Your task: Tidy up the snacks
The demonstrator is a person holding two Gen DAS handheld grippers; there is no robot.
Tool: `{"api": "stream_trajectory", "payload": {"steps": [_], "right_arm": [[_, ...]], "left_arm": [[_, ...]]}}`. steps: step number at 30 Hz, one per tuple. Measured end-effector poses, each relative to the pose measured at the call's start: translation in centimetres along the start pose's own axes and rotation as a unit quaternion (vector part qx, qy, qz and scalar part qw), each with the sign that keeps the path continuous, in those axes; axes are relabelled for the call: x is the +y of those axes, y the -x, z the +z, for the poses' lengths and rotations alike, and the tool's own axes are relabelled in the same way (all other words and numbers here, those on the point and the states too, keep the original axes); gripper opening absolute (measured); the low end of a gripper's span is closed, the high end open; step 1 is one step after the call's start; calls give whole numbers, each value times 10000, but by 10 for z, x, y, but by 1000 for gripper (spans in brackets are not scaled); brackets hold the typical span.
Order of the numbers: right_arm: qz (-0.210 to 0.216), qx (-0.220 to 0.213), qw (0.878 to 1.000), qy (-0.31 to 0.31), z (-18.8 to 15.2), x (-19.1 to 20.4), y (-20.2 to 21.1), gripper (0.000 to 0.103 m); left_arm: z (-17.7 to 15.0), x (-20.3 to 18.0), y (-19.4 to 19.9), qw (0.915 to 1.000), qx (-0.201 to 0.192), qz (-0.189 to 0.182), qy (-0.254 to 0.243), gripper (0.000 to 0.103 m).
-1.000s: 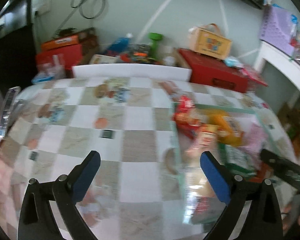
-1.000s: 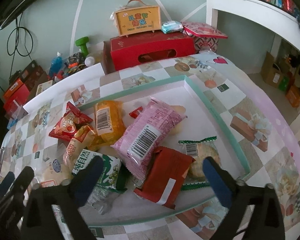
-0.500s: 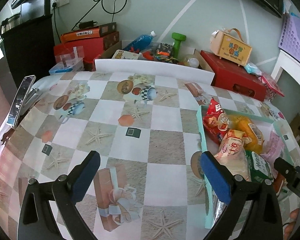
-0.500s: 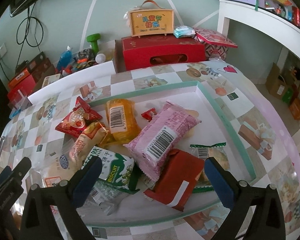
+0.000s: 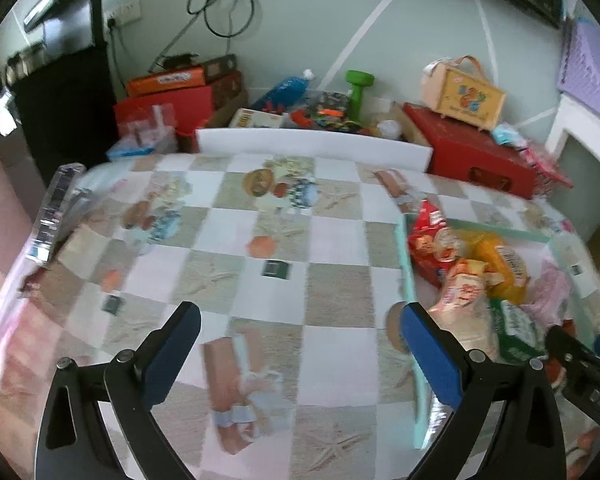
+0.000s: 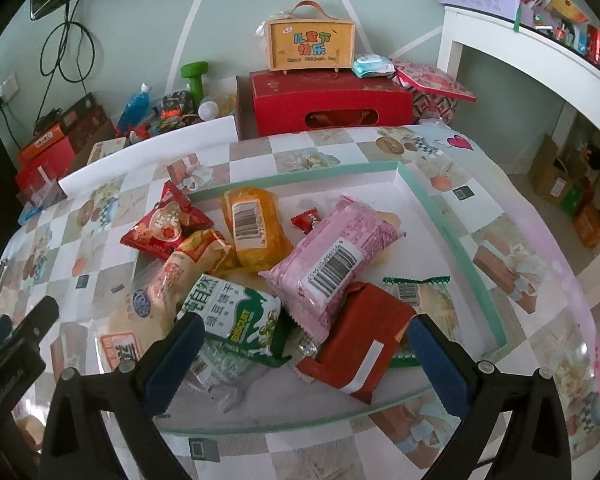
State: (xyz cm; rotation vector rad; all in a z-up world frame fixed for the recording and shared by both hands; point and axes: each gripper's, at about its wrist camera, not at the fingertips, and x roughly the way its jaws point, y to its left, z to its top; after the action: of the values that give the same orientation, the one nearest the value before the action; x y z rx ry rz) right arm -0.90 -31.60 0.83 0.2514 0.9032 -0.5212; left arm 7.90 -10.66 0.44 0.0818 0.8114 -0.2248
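A shallow tray with a teal rim (image 6: 456,240) lies on the checkered table and holds several snack packs: a pink pack (image 6: 332,260), a yellow pack (image 6: 252,228), a red chip bag (image 6: 164,228), a green biscuit pack (image 6: 236,320), a dark red pack (image 6: 364,340) and a small red candy (image 6: 306,219). My right gripper (image 6: 304,360) is open and empty, just above the tray's near edge over the biscuit and dark red packs. My left gripper (image 5: 296,356) is open and empty over the bare tablecloth, left of the tray (image 5: 408,280).
Behind the table stand a red box (image 6: 328,106) with a yellow gift case (image 6: 312,46) on it, a green dumbbell (image 6: 196,76), a blue bottle (image 6: 134,106) and orange boxes (image 5: 168,80). A white shelf (image 6: 520,48) is at the right. A clear strip (image 5: 56,208) lies at the table's left edge.
The left gripper's view has swung and blurred, shifting slightly over the tablecloth. The right gripper has drawn a little closer to the tray. Both stay open and empty.
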Motion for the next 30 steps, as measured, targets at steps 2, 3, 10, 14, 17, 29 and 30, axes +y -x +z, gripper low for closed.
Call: {"api": "stream_trajectory", "payload": {"steps": [2,3,10,14,17,29,30], "right_arm": [[6,6,10000,60,-2,3,2,103],[19,-4,10000,90,-3,5,4,103],[-1,126,9994,320,-27,13,5,103],[3,184,9992,358,-41,15,6,103],[5,211,9990,392,-50,17,9,103],[119,314,9979,545,-74,27,17,103],[134,322,9978,562,-76,28,17,103]], "left_arm": [[-1,0,6,9998,-136,93,-83,100],[-2,1,9,9998,-173,60,-90,100],[-18,8,16,9983,-21,564,-109,100],[-28,18,19,9981,83,611,-34,100],[-35,24,20,9976,203,656,-9,100],[-68,29,27,9958,520,737,-181,100],[-68,29,27,9957,524,746,-189,100]]}}
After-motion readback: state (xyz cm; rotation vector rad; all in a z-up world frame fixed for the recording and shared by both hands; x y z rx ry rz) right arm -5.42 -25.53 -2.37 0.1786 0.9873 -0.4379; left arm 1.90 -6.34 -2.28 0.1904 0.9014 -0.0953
